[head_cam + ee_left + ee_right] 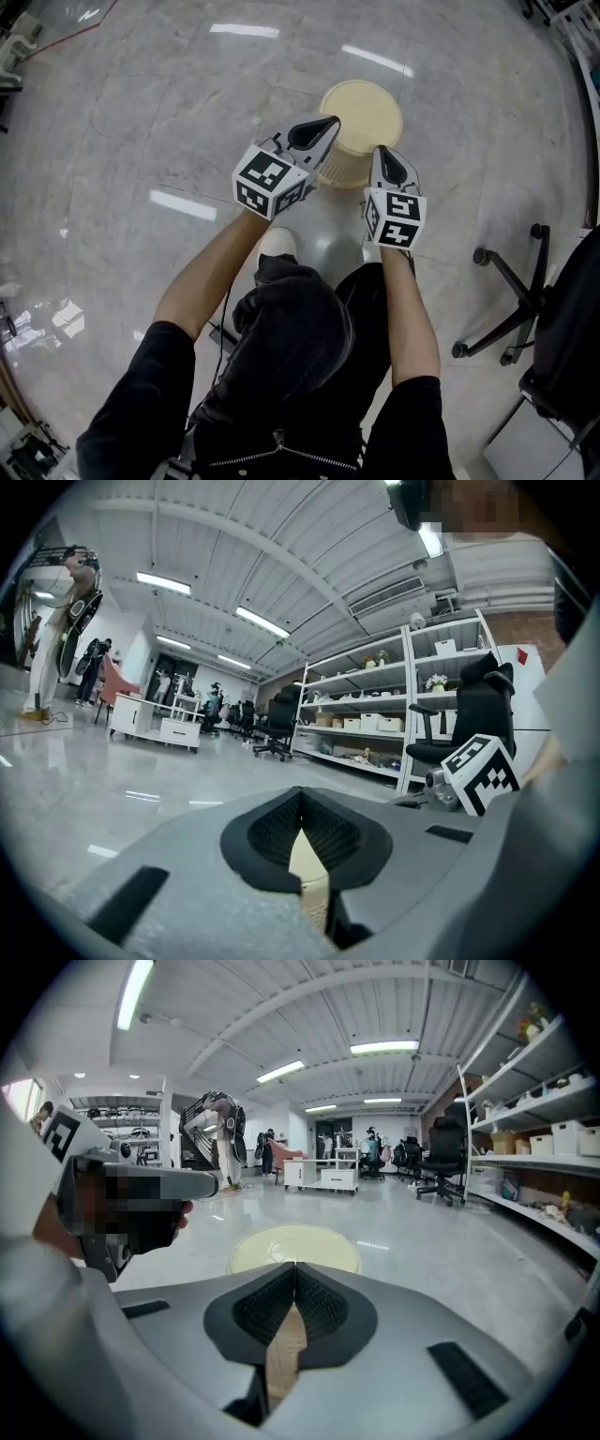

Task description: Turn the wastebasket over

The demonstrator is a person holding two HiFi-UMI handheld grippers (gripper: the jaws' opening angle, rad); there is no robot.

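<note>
Head view, looking steeply down. The cream wastebasket [361, 108] stands on the polished grey floor [141, 122] straight ahead of the person, with a flat round face upward and a ribbed side wall visible on the near side. Whether that face is its base or a lid cannot be told.

The left tool [328, 124] sits over the near-left edge of the round face. Its jaws are pressed together, and in the left gripper view only a cream sliver shows through the slot beneath the pads. The right tool [382, 152] lies beside the near-right wall, below the rim. Its jaws are likewise pressed together, and in the right gripper view the round cream face lies just beyond them. Neither pair of pads clamps the wall.

The floor is open to the left of the wastebasket and beyond it. To the right, the star base of an office chair [511, 309] stands well apart from it. The person's shoe [277, 242] rests near its near side. Shelving [375, 714] lines the far wall in the left gripper view.
</note>
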